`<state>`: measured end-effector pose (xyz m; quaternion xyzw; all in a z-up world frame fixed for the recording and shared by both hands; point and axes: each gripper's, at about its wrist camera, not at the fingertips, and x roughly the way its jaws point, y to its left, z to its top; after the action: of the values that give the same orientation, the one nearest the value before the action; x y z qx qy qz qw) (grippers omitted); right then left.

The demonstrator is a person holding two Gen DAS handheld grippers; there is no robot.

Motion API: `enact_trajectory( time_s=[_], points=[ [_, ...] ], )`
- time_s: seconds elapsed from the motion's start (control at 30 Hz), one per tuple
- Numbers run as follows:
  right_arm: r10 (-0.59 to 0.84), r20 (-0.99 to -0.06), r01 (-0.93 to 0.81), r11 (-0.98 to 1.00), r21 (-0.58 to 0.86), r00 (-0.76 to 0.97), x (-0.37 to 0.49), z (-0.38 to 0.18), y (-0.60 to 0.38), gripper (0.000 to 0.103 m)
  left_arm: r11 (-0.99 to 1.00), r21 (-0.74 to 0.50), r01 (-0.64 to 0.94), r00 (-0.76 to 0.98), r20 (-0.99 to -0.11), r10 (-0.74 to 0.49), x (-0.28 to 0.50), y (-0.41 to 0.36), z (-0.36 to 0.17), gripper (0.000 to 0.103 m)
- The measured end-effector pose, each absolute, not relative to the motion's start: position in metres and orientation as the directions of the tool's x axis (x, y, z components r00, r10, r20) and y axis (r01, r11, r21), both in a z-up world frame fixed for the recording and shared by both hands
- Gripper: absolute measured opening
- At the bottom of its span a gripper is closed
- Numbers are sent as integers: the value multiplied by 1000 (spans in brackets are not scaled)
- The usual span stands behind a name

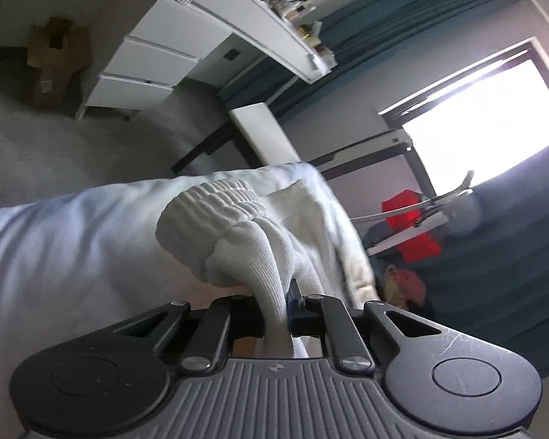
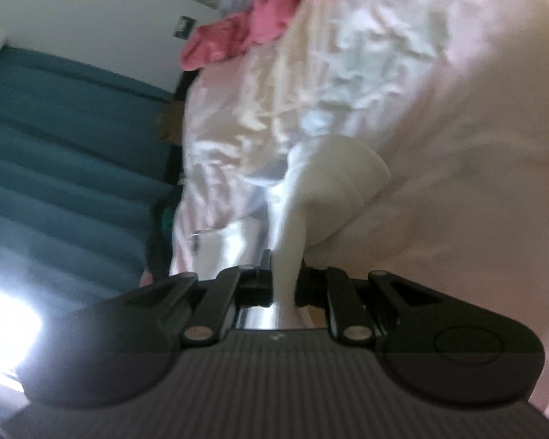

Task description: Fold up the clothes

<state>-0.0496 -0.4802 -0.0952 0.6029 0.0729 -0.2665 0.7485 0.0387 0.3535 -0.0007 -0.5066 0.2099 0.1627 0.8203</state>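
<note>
A white garment [image 1: 128,226] with a ribbed elastic band [image 1: 219,201] fills the middle of the left wrist view. My left gripper [image 1: 278,311] is shut on a bunched ribbed part of it, and the cloth hangs away from the jaws. In the blurred right wrist view my right gripper [image 2: 285,274] is shut on a white fold of the garment [image 2: 333,168], held over a pale pink crumpled sheet [image 2: 439,109]. The far end of the garment is hidden.
A pink garment [image 2: 245,33] lies at the sheet's far edge. Teal curtains [image 2: 55,146] hang at the left. A white drawer unit [image 1: 146,62], a cluttered white shelf [image 1: 274,29], a bright window [image 1: 486,117], a red item [image 1: 410,226] and a cardboard box [image 1: 55,58] surround the grey floor.
</note>
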Motion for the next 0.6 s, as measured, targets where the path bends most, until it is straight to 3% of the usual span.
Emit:
enact_trajectory(
  time_s=[0.2, 0.37, 0.6],
  points=[
    [-349, -344, 461, 345, 818, 872, 23, -36, -483, 12, 491, -753, -437, 880, -470, 63, 83, 350, 39, 10],
    [-352, -365, 500, 478, 722, 862, 144, -12, -484, 12, 518, -715, -470, 859, -505, 82, 181, 344, 47, 11],
    [-402, -462, 610, 584, 535, 790, 318, -58, -481, 12, 629, -569, -530, 781, -616, 101, 351, 326, 0, 13]
  ],
)
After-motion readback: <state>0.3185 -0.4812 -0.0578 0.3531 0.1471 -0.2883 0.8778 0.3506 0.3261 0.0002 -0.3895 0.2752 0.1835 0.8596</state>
